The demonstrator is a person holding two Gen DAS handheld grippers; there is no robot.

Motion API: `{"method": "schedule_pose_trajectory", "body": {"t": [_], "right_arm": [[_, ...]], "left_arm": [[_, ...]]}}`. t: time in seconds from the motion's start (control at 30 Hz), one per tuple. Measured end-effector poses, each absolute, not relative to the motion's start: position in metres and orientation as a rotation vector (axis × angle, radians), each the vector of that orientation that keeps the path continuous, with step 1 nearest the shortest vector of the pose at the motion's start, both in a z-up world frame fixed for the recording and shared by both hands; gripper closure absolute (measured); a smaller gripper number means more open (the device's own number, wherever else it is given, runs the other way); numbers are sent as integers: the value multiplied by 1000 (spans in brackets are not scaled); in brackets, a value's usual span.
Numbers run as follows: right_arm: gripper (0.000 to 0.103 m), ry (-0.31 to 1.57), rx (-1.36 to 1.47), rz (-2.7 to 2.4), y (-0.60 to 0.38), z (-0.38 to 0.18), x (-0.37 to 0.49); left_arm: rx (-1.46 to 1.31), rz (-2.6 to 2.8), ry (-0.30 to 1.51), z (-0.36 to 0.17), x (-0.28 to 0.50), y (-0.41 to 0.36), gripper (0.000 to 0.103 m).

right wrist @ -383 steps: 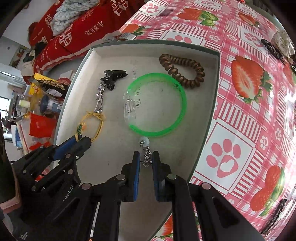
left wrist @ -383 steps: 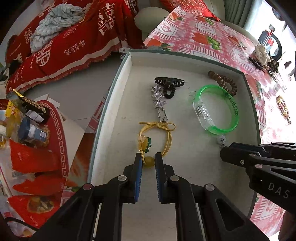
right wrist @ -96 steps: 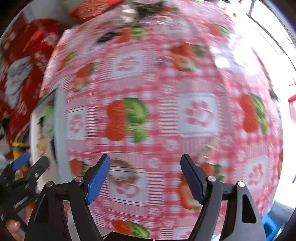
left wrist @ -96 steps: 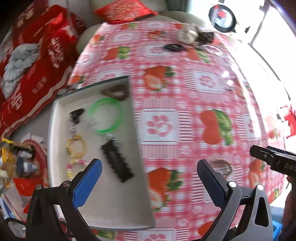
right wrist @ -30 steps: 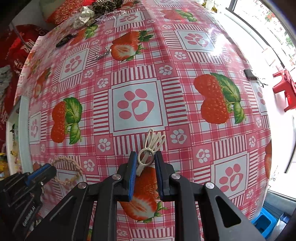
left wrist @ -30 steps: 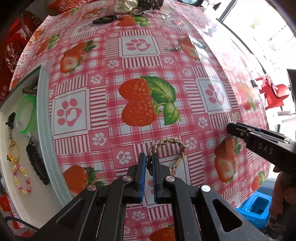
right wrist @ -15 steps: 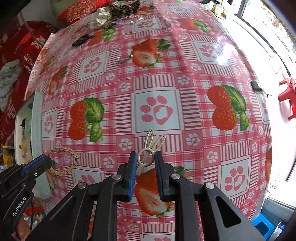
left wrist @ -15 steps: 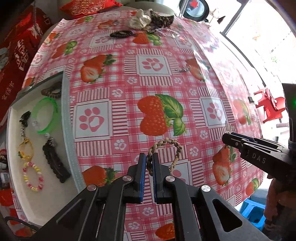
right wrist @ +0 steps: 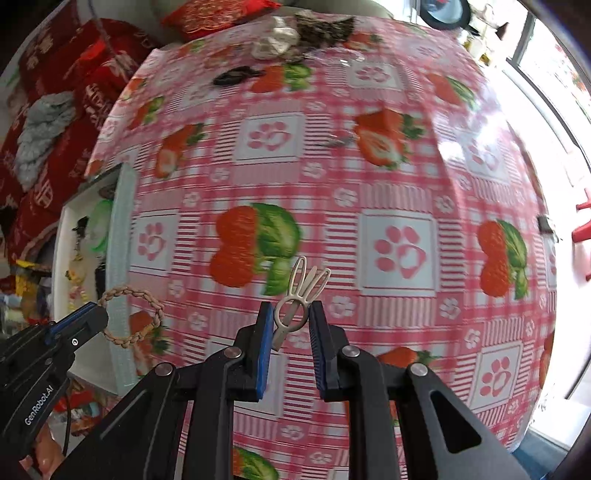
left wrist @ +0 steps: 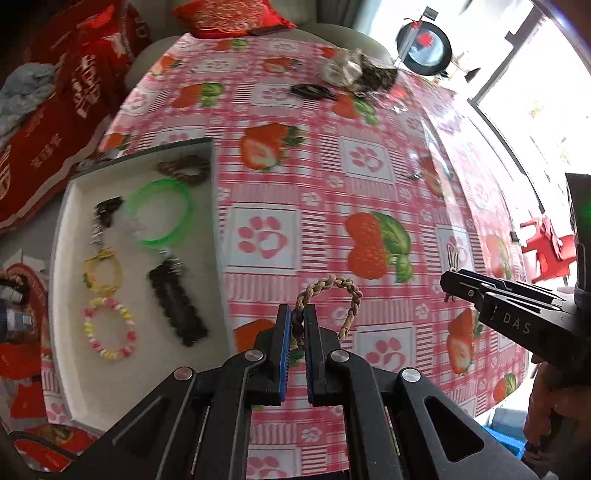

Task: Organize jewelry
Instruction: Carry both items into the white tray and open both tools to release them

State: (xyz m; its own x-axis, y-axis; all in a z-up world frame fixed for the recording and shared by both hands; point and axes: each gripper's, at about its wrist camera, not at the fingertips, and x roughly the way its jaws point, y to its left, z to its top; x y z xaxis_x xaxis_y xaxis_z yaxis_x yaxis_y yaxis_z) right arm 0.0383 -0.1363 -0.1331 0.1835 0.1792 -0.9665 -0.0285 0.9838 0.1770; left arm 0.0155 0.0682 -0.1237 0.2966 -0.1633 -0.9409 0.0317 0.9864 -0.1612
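Observation:
My left gripper (left wrist: 297,314) is shut on a tan braided bracelet (left wrist: 332,286), which hangs above the strawberry tablecloth (left wrist: 332,192); the same bracelet (right wrist: 131,317) shows at the left of the right wrist view. My right gripper (right wrist: 291,314) is shut on a cream rabbit-shaped hair clip (right wrist: 303,286), also lifted off the cloth. The white tray (left wrist: 216,206) lies to the left. It holds a green bangle (left wrist: 160,212), a brown coil tie (left wrist: 184,171), a black claw clip (left wrist: 107,210), a yellow hair tie (left wrist: 101,275), a pastel bead bracelet (left wrist: 109,334) and a black barrette (left wrist: 177,306).
At the table's far end lie a black hair clip (left wrist: 312,91), a white scrunchie (left wrist: 343,70) and a dark heap of jewelry (left wrist: 376,77). A small metal piece (left wrist: 415,173) rests mid-table. Red cushions (left wrist: 229,16) and red cloth sit beyond the table. A person's hand (left wrist: 546,406) grips the right tool.
Both grippers have risen and moved left toward the tray, each carrying its item. The tray now shows larger and nearer in the left wrist view.

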Motion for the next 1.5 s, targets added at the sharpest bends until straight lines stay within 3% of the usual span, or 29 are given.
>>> {"method": "schedule_pose_trajectory", "body": {"t": [0.9, 1.5], "right_arm": [[82, 1389, -75, 553, 41, -121, 30], [82, 1498, -192, 734, 114, -169, 5]], "left_arm": [[-290, 193, 1283, -142, -49, 215, 90], [-271, 265, 1371, -190, -54, 240, 90]]}}
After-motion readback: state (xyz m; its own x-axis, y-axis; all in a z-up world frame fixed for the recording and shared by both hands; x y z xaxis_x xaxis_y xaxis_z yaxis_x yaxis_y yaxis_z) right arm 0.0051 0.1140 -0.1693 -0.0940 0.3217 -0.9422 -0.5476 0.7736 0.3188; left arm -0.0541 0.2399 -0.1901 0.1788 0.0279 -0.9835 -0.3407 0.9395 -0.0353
